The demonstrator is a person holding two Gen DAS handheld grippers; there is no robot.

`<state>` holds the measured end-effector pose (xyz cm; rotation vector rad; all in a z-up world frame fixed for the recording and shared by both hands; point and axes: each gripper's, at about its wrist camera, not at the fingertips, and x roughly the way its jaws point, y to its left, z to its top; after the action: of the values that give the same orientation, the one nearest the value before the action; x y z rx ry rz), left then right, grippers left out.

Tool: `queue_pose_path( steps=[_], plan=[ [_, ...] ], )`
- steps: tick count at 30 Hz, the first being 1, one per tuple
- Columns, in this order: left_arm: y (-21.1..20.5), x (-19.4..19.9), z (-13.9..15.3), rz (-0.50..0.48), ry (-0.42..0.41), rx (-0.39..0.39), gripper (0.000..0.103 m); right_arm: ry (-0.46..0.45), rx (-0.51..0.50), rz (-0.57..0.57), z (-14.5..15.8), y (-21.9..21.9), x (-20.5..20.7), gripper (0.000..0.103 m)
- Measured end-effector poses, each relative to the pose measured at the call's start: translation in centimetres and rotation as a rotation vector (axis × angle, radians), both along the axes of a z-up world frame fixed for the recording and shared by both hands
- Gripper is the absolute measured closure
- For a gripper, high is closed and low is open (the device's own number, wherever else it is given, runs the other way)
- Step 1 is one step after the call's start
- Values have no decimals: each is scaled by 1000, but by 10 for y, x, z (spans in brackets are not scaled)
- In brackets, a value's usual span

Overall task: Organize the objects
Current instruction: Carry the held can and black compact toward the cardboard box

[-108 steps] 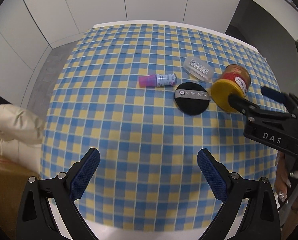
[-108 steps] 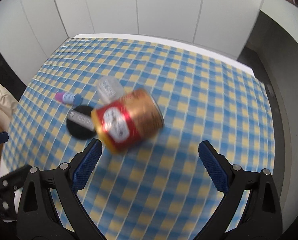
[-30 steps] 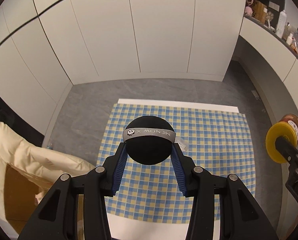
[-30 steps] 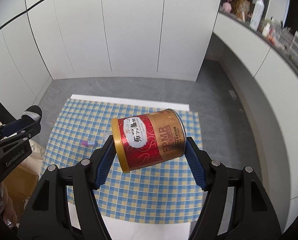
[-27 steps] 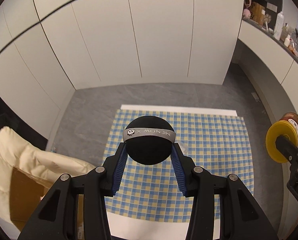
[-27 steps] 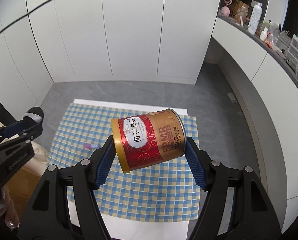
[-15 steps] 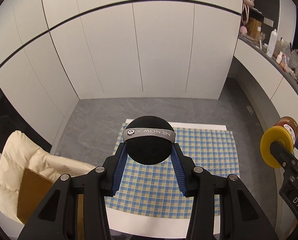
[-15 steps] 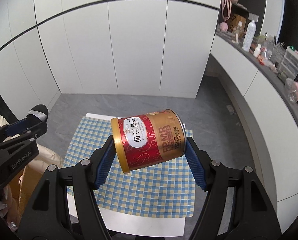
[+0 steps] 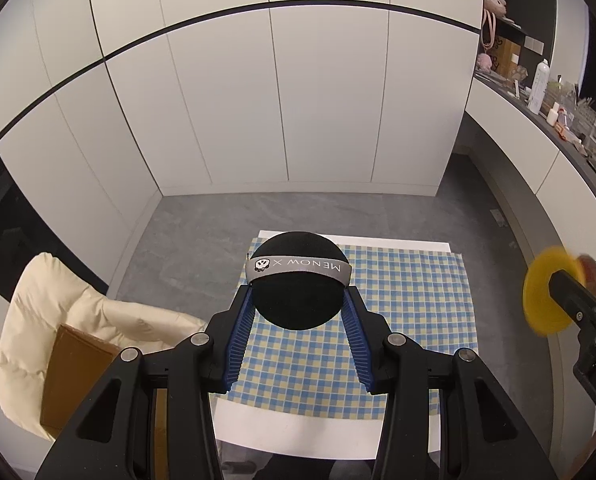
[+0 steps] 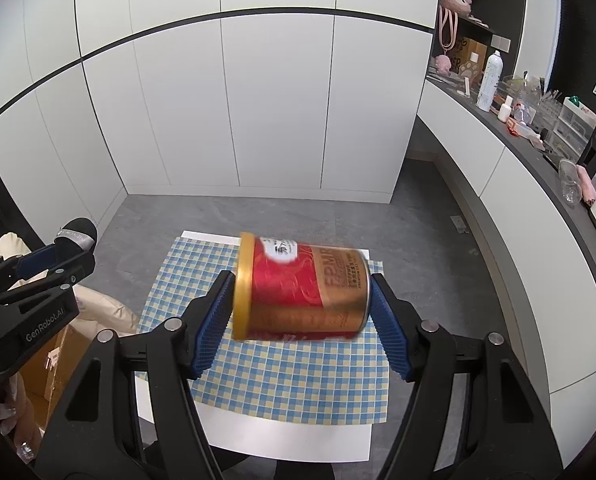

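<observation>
We have both things well above the desk (image 9: pixel 377 428), and the change that matters is in our right gripper (image 10: pixel 301 308): half a second ago the can (image 10: pixel 303 290) sat tilted and sharp between the fingers (image 10: pixel 389 328), its gold rim low at 7 o'clock; now it lies nearly level, smeared with blur, and the jaws have just been closing on it. We read that as the can slipping or rolling in the grip and the fingers tightening to catch it; they pinch it end to end, lid at 9 o'clock and base at 3 o'clock. From the left camera the yellow lid at 3 o'clock is blurred too, which fits. Our left gripper (image 9: pixel 298 304) is unchanged: its fingers pinch the black puff (image 9: pixel 298 284) by its edges, the grey band facing us, just as a second ago. The checked cloth (image 10: pixel 282 384) has shrunk below us in both views, so both hands have risen. For organizing, the puff looks safe to carry; the can may not be, since a smooth round tin held by its ends could turn again, and we would steady it before moving on.
</observation>
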<state>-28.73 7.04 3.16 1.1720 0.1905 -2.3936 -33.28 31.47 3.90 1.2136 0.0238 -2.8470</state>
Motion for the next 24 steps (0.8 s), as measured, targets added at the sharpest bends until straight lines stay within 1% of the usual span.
queue_pose_path(
  steps=[1,3,5,6,9,10,13,16,19,24],
  plan=[
    [0,2,0,1,0,-2,58,-2,-2,2,0,-1,3,38],
    [0,4,-3,2,-5,-12,58,-8,7,-2,-1,-4,4,38],
    [0,3,-12,8,-14,-25,58,-24,24,2,-9,-10,-1,38],
    [0,3,-20,10,-27,-26,58,-35,16,15,-16,-12,-6,38],
    [-1,1,-46,-7,-64,-10,58,-132,-56,47,-54,-17,-30,38],
    [-1,0,-54,-10,-74,-15,58,-151,-66,51,-69,-18,-37,38],
    [-7,-5,-73,-5,-107,-24,58,-201,-33,56,-103,-26,-45,38],
    [-15,-9,-83,9,-115,-18,58,-230,-43,69,-122,-28,-49,38],
    [-18,-9,-88,9,-115,-14,58,-232,-42,55,-127,-25,-48,38],
    [-16,0,-91,-1,-117,-11,58,-221,-23,28,-124,-25,-39,38]
  ],
)
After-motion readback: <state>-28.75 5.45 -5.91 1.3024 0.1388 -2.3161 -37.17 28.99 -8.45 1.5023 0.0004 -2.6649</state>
